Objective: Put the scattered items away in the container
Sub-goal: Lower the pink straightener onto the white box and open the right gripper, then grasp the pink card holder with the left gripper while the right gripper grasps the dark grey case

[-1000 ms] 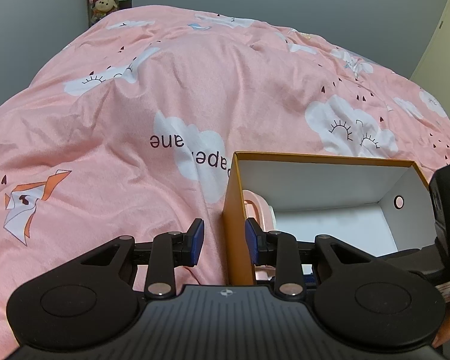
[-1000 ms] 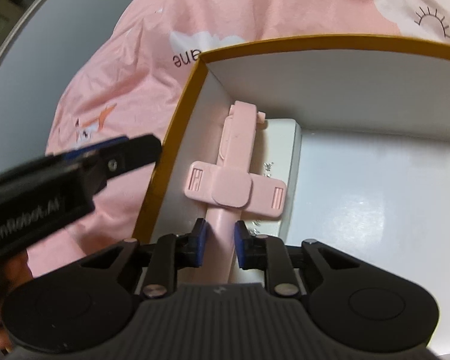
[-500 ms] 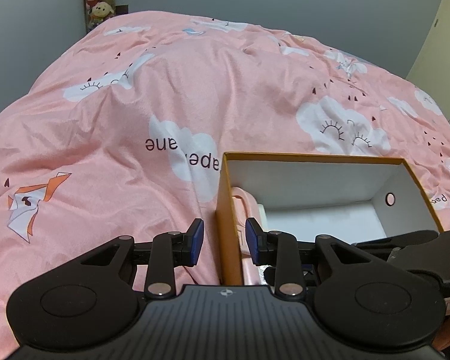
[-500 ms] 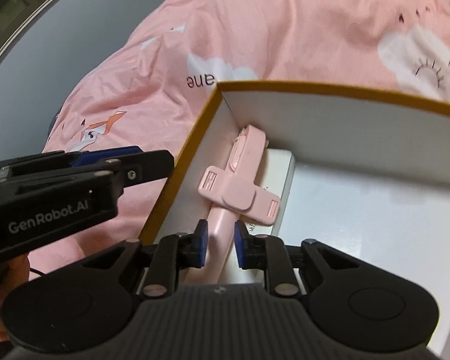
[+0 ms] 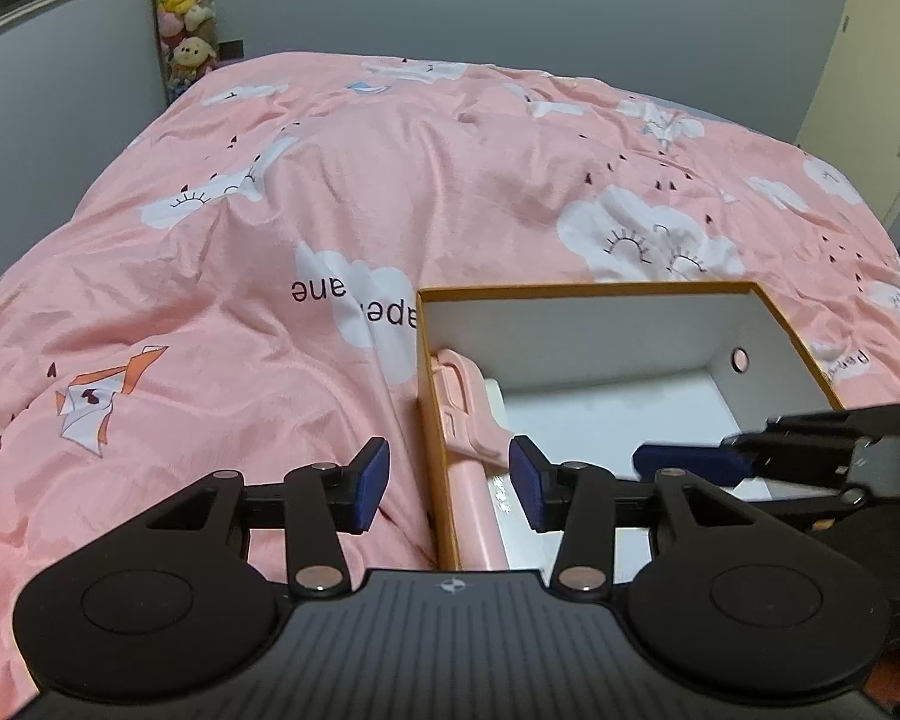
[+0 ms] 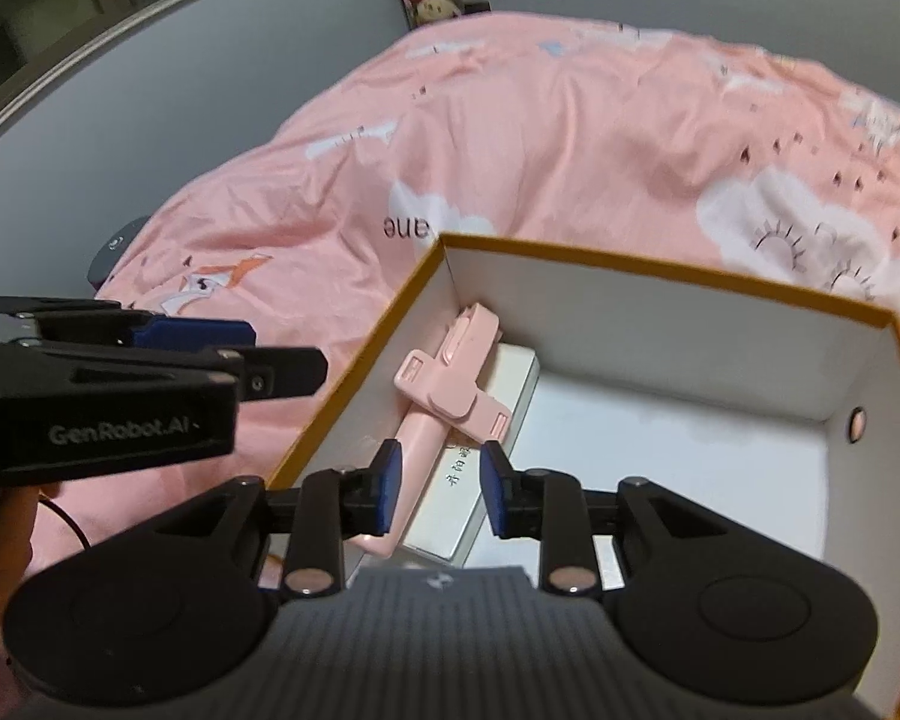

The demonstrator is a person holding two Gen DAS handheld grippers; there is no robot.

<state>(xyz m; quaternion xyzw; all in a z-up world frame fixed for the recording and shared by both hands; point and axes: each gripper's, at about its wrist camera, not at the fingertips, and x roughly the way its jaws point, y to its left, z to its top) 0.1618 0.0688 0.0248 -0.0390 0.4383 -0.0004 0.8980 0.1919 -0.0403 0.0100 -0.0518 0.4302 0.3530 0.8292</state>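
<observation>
We find the pink selfie stick (image 6: 444, 396) lying on a white box (image 6: 480, 480) inside the orange container (image 6: 660, 276); our right gripper (image 6: 438, 486) and left gripper (image 5: 447, 483) are both opening, gripping nothing.

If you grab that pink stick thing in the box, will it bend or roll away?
The pink selfie stick looks like rigid plastic, so probably no bending. Its crosswise clamp likely stops rolling. Its smooth surface might slip.

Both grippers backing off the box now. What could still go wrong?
The right gripper is opening just above the pink selfie stick, so a finger could snag it on the way out. The left gripper, also opening, straddles the box wall; a sideways move might drag the box across the soft pink duvet.
</observation>
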